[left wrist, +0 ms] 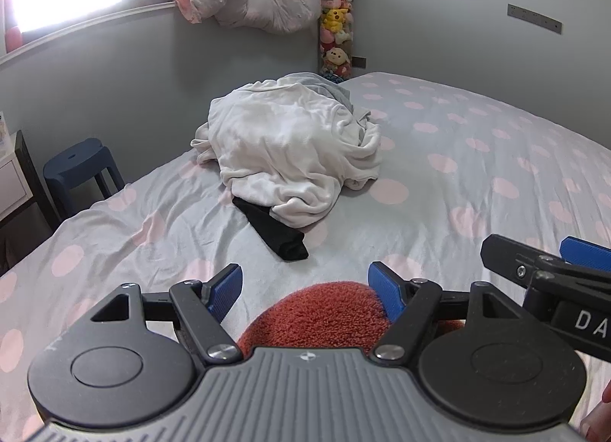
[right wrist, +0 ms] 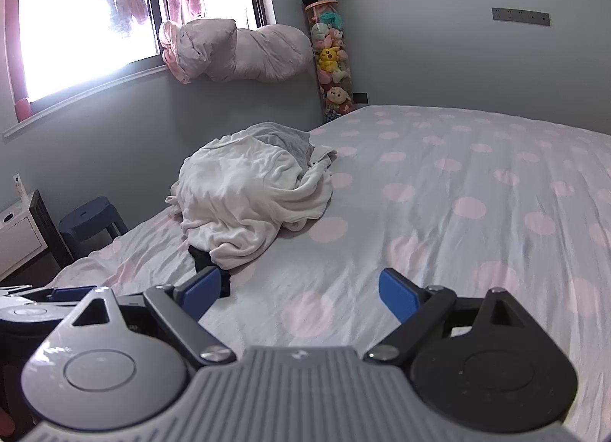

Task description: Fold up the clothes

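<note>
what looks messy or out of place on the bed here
The white garment lies in a crumpled heap on the bed, with a black garment pinned partly beneath it. Neither is folded.

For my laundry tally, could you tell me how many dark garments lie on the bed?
1: a black garment pokes from under the white clothes pile. Others may be hidden beneath it.

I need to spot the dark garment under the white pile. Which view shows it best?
The left wrist view: the black garment sticks out from under the white pile, unobstructed. In the right wrist view a blue finger hides most of it.
</note>
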Demonstrator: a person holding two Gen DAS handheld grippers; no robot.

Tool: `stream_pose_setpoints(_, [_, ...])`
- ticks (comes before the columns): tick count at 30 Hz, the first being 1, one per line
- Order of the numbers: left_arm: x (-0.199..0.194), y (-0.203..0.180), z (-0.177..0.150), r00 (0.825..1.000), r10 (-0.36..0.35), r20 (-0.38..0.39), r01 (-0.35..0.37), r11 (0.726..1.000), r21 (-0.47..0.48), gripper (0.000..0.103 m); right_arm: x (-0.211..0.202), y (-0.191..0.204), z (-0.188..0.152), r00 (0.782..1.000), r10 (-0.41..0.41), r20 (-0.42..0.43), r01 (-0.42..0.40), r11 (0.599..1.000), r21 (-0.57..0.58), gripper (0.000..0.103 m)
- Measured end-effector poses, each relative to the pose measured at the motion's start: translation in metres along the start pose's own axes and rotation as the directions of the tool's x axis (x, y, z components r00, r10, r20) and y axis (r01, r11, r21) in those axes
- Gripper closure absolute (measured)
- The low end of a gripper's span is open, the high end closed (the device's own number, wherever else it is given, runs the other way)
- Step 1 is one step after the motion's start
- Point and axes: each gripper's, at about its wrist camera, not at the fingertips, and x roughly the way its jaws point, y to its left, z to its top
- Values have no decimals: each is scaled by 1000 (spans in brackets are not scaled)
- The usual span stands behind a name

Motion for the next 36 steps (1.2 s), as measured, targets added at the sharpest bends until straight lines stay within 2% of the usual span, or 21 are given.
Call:
stream_pose_setpoints(10, [4, 0, 2, 1000, 6, -19, -6, 1000, -2, 30, 9, 0, 1, 999, 7, -42, -9, 999, -38, 12])
stream_pose_setpoints(16, [8, -4, 8, 999, 18, -46, -16, 999, 45, 30, 18, -5, 6, 998, 11, -66, -13, 999, -32, 11])
stream_pose_setpoints(19, [13, -3, 16, 998, 3, -66, 0, 999, 39, 32, 27, -6, 10, 996, 22, -87, -25, 999, -29, 11])
stream_pose_setpoints(22, [18, 2, 30, 998, -24, -66, 26, 999, 24, 34, 41, -8, 19, 993, 50, -105, -55, 998, -42, 11])
stream_pose_setpoints(27, [36, 18, 73, 999, -37, -10, 38, 998, 58, 33, 70, -4, 41, 993, 98, -68, -106, 986, -127, 11])
stream_pose_setpoints(29, [49, 28, 88, 999, -54, 9, 53, 997, 53, 28, 84, -3, 52, 990, 133, -47, -139, 978, -157, 11])
stream_pose_setpoints(32, [75, 43, 104, 997, -71, 22, 69, 995, 74, 28, 112, 1, 68, 984, 169, -52, -176, 961, -212, 11])
stream_pose_setpoints(35, [103, 59, 118, 998, -39, 43, 35, 995, 94, 28, 142, 10, 82, 985, 164, -44, -170, 947, -274, 4])
stream_pose_setpoints(36, [114, 65, 123, 998, -51, 30, 48, 995, 86, 28, 152, 13, 87, 986, 162, -41, -167, 941, -294, 4])
